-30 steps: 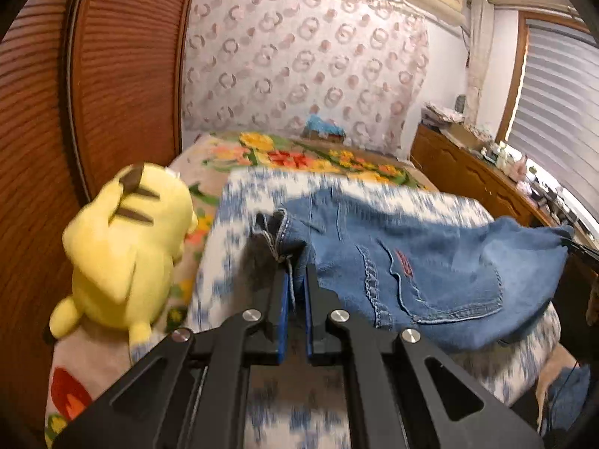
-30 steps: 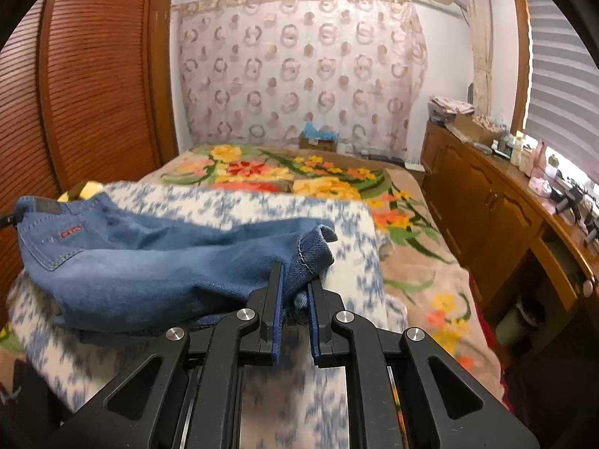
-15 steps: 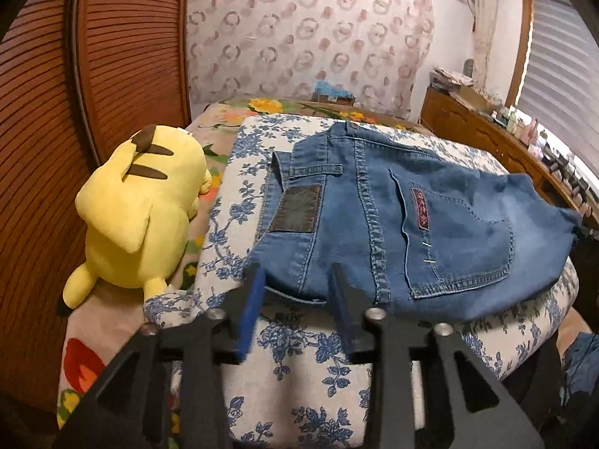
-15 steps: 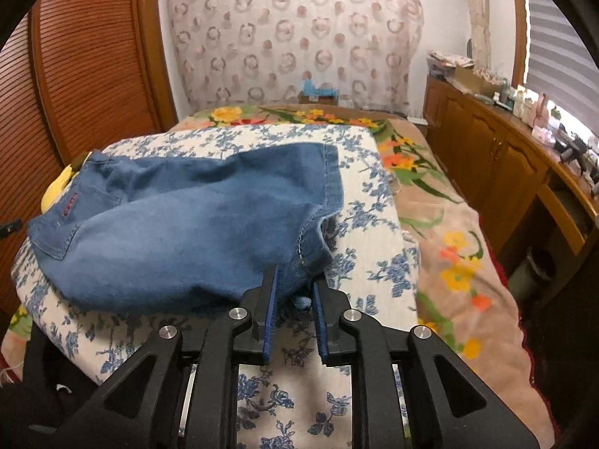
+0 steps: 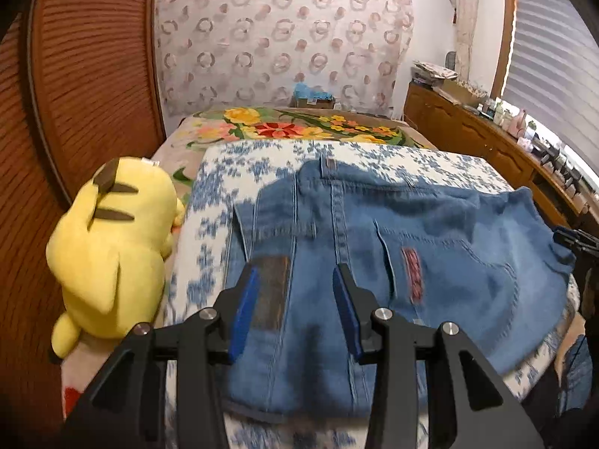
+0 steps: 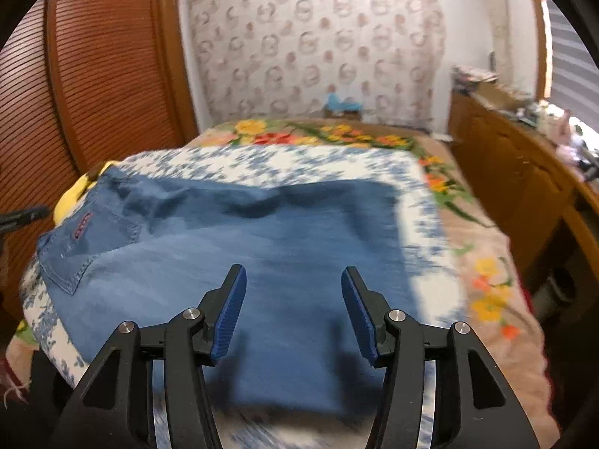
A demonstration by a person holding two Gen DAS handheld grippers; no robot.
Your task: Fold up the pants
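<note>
Two sets of tongs hang over the bed with nothing gripped: the left tongs [image 5: 295,295] stand parted above the waistband patch, and the right tongs [image 6: 294,299] are opening over plain denim at the other end. Below them the jeans [image 5: 430,262] lie folded into a compact rectangle on the blue-flowered cloth [image 5: 224,183], beside a yellow plush toy [image 5: 112,247]. Judging by that, the main fold looks laid down; perhaps one more fold or some smoothing remains.

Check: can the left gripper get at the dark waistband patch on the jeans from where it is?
Probably yes. The left gripper sits over the jeans with its jaws apart and nothing between them; the patch lies just inside its left finger, uncovered. The yellow plush sits off to the side, clear.
</note>
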